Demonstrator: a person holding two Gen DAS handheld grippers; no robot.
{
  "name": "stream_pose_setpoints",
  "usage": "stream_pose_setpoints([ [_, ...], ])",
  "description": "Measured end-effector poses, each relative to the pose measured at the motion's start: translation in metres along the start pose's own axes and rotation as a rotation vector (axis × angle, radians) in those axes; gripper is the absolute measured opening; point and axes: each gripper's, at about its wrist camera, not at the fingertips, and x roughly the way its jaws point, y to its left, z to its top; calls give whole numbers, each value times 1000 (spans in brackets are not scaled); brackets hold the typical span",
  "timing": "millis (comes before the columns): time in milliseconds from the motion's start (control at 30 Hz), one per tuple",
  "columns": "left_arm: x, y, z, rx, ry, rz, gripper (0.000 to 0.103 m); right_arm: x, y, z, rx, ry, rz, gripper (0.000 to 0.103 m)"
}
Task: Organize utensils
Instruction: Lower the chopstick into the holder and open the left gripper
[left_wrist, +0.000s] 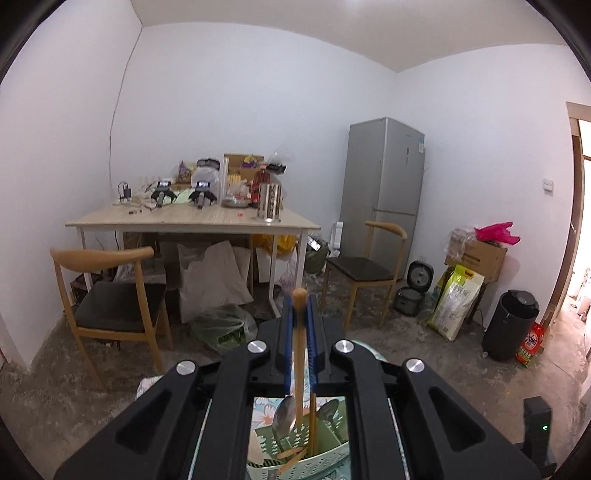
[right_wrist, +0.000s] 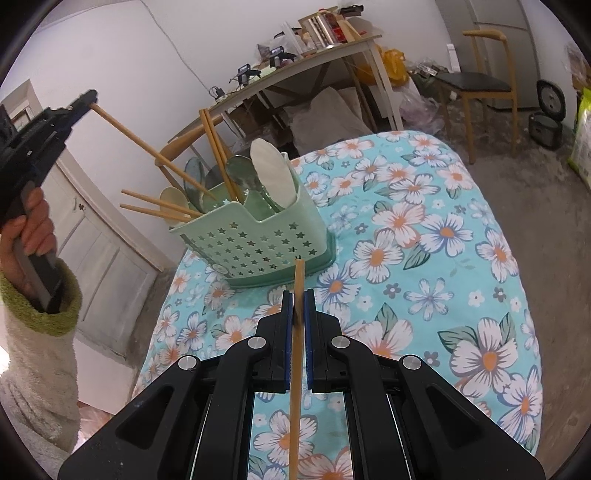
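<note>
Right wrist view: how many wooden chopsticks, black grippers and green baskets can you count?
Wooden chopsticks: 6
Black two-finger grippers: 2, the left gripper and the right gripper, each shut on one chopstick
Green plastic basket with star holes: 1
Total: 9

Below the left claw (left_wrist: 300, 317), its black linkage hides most of the pale green star-punched plastic utensil basket (left_wrist: 317, 459); only a slice shows through the gap. The thin wooden chopstick (left_wrist: 300, 369) in that claw disappears into the basket, its lower end unseen. Behind the right claw (right_wrist: 298, 306), its own wooden chopstick (right_wrist: 295, 369) runs off the bottom edge. Ahead of it, the handles of the spoons (right_wrist: 273, 173) sink out of sight inside the basket. The person's cream fleece sleeve (right_wrist: 33, 369) is cut by the left edge.
</note>
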Motion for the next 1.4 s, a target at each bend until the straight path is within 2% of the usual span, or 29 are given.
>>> stream_pose_setpoints([
  [467,25,14,-27,-62,61,-42,6,5,0,-1,-2,13,-2,4],
  [633,21,14,-33,-68,80,-52,8,4,2,-1,-3,10,-4,4],
  [700,16,14,-34,-72,76,-54,18,3,2,-1,-4,10,-5,4],
  [767,12,15,-34,-74,69,-50,24,2,4,-1,-7,8,-8,4],
  [933,-4,17,-34,-85,51,-47,30,-5,7,0,-12,-3,-15,4],
  [1067,-24,24,-41,-106,43,-34,41,-13,11,7,-20,-28,-14,4],
  [1200,-50,39,-61,-141,44,6,55,-23,21,27,-47,-76,3,4],
  [1400,-83,64,-108,-221,92,66,67,-37,53,74,-122,-194,31,4],
])
